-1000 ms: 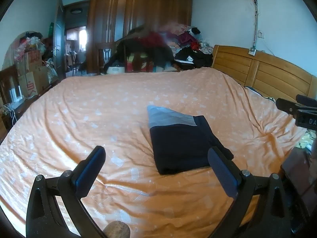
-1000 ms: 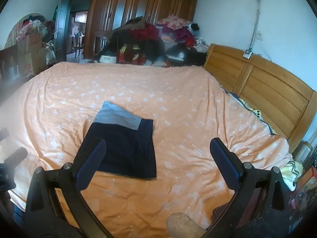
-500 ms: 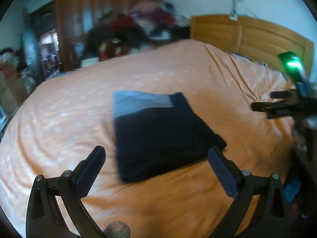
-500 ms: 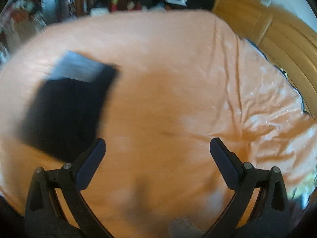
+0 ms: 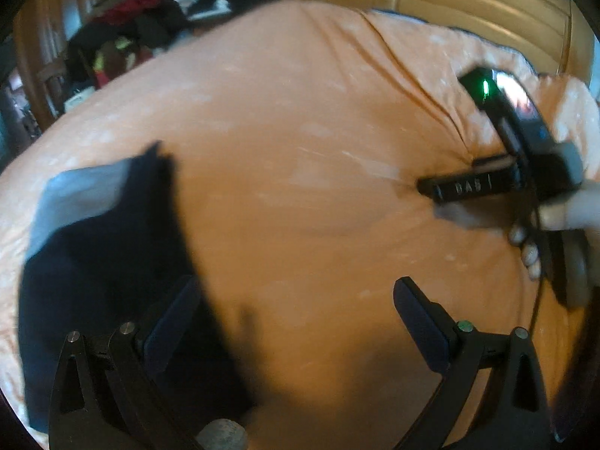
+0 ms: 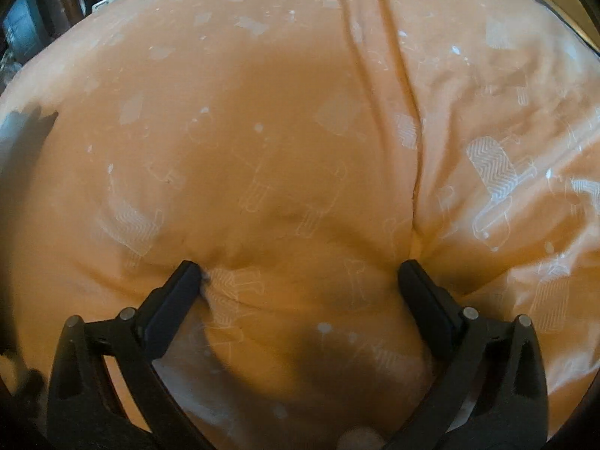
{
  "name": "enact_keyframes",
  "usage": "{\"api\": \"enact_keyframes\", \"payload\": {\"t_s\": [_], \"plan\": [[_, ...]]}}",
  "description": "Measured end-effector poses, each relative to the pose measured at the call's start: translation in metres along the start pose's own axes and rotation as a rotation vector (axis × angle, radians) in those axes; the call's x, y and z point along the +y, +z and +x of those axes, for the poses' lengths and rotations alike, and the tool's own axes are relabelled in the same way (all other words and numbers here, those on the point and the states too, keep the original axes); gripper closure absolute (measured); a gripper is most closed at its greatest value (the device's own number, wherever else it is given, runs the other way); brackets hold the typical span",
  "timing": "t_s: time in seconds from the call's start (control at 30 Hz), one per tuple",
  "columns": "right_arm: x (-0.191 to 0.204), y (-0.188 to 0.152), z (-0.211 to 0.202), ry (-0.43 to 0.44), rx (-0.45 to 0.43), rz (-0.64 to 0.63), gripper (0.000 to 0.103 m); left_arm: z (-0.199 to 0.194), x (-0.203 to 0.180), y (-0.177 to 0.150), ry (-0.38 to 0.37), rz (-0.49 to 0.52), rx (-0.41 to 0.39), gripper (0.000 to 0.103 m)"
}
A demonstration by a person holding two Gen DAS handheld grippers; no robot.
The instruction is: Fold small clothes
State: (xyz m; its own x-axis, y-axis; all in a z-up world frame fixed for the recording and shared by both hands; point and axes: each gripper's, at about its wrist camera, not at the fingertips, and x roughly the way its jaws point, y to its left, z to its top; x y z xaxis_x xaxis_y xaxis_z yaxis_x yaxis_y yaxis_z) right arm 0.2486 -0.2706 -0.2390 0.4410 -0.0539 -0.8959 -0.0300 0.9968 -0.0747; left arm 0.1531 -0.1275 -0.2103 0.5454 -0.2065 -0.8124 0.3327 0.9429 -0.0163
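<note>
Now the folded dark blue cloth with a grey band (image 5: pixel 101 247) is seen at the left of the left wrist picture, where a second ago it was in the middle. Folding looks done. The left gripper (image 5: pixel 296 322) is held wide open and empty. The right gripper (image 6: pixel 300 281) is open too, pressed into the orange bed cover (image 6: pixel 300 131). Nothing is in the way.

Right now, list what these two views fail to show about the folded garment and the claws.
- Folded garment: left wrist view is motion-blurred, and the left claw covers its near edge; fold quality unreadable.
- Same garment in the right wrist view: only a corner at the left edge, cut off.
- Right claw: open, tips pressed into the orange bedspread; whether it grips fabric is unclear.
- Clothes pile: blurred.
</note>
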Motion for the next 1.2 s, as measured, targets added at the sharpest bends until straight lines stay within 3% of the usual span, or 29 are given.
{"api": "enact_keyframes", "payload": {"t_s": [0.23, 0.3, 0.47, 0.6, 0.73, 1.0, 1.07, 1.2], "plan": [[0.007, -0.01, -0.017, -0.039, -0.008, -0.084, 0.0, 0.038, -0.043, 0.002, 0.079, -0.084, 0.089, 0.0], [0.008, -0.018, -0.023, -0.009, -0.026, -0.124, 0.0, 0.046, -0.057, 0.008, 0.124, -0.132, 0.104, 0.0], [-0.001, -0.031, -0.037, 0.033, -0.022, -0.134, 0.0, 0.059, -0.084, 0.021, 0.14, -0.235, 0.14, 0.0], [-0.002, -0.043, -0.049, 0.023, -0.022, -0.149, 0.0, 0.069, -0.087, 0.018, 0.176, -0.249, 0.061, 0.0], [0.006, -0.065, -0.066, 0.024, -0.019, -0.155, 0.0, 0.071, -0.086, 0.016, 0.169, -0.257, 0.06, 0.0], [0.015, -0.034, -0.048, 0.029, -0.01, -0.152, 0.0, 0.067, -0.087, 0.013, 0.157, -0.266, 0.06, 0.0], [0.001, -0.022, -0.032, 0.033, -0.011, -0.152, 0.0, 0.066, -0.084, 0.013, 0.154, -0.266, 0.063, 0.0], [-0.001, -0.022, -0.029, 0.039, -0.017, -0.151, 0.0, 0.065, -0.083, 0.015, 0.15, -0.271, 0.069, 0.0]]}}
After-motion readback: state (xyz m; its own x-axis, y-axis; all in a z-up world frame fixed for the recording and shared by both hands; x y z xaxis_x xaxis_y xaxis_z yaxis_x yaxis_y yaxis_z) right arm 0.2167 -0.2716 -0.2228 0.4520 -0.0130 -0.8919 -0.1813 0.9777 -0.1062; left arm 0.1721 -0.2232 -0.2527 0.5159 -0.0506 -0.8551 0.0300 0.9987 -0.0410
